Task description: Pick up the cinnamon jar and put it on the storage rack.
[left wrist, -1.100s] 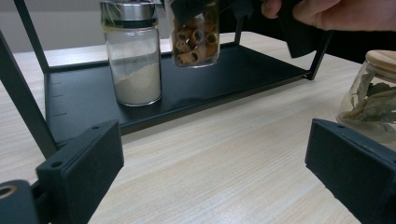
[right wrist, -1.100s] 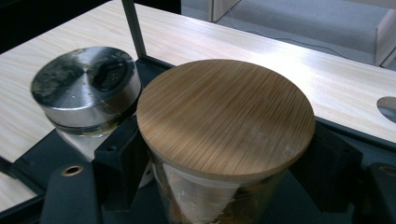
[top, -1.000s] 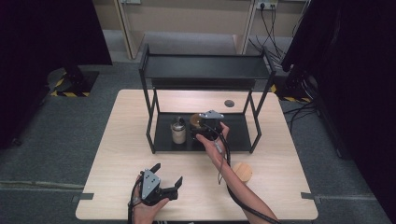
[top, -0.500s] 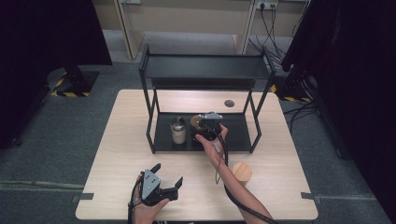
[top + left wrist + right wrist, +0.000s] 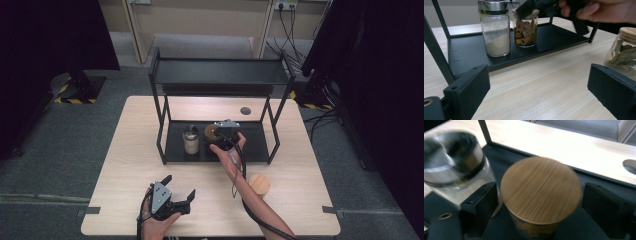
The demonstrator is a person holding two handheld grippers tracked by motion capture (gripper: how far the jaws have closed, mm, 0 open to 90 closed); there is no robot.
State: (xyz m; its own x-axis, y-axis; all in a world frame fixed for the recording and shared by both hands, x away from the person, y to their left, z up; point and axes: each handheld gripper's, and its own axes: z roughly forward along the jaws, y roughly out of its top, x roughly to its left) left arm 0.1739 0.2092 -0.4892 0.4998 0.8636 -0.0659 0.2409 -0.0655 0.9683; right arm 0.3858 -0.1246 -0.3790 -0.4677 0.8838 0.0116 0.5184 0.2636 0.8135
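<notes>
On the lower shelf of a black rack (image 5: 255, 146) stands a wooden-lidded glass jar of cinnamon sticks (image 5: 210, 131) (image 5: 541, 192) (image 5: 525, 32). My right gripper (image 5: 215, 135) (image 5: 544, 207) reaches in over it. Its jaws have just been opening and now stand open on either side of the jar, with a clear gap at the right jaw. Beside it is a metal-lidded jar of white powder (image 5: 191, 140) (image 5: 494, 32) (image 5: 454, 157). My left gripper (image 5: 178, 186) (image 5: 539, 92) rests open near the table's front edge, with nothing between its fingers.
A third jar with a wooden lid and dried leaves inside (image 5: 259, 185) (image 5: 622, 55) stands on the table in front of the rack, right of my right forearm. The rack's top shelf (image 5: 220, 75) overhangs the jars. A round cable hole (image 5: 245, 110) lies behind the rack.
</notes>
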